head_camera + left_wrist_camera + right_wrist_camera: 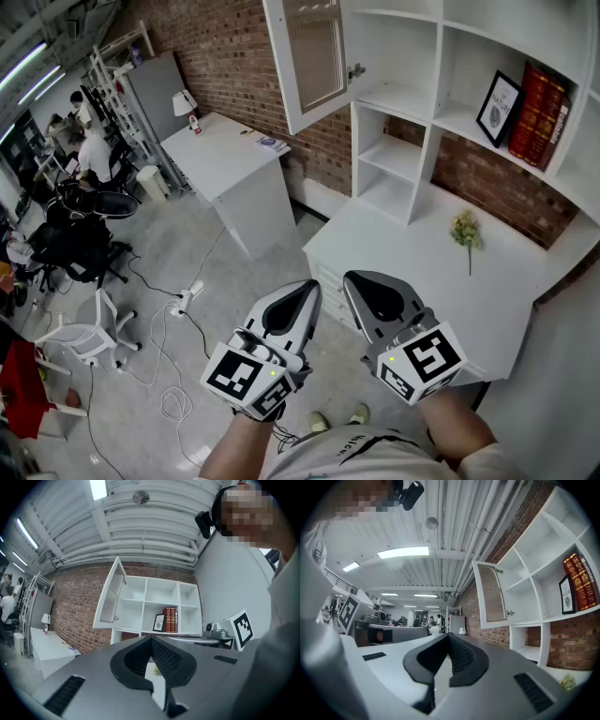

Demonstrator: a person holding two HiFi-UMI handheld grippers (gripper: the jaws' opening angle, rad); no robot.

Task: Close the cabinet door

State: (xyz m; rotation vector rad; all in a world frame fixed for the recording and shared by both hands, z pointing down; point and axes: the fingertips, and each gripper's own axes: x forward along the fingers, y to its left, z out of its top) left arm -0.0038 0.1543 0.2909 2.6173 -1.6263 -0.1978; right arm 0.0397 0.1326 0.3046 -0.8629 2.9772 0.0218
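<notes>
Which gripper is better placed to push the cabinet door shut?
Left, probably. The left gripper sits almost straight below the open door; the right gripper is off toward the shelves. Both are shut and empty.

Grey-shelled left tool (303,289) and right tool (360,280), black ribbed pads (165,656), black-and-white marker cubes (246,375), white shirt (367,456).

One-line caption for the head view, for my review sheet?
Left gripper and right gripper held shut and empty, side by side, before white shelving whose cabinet door stands open.
</notes>
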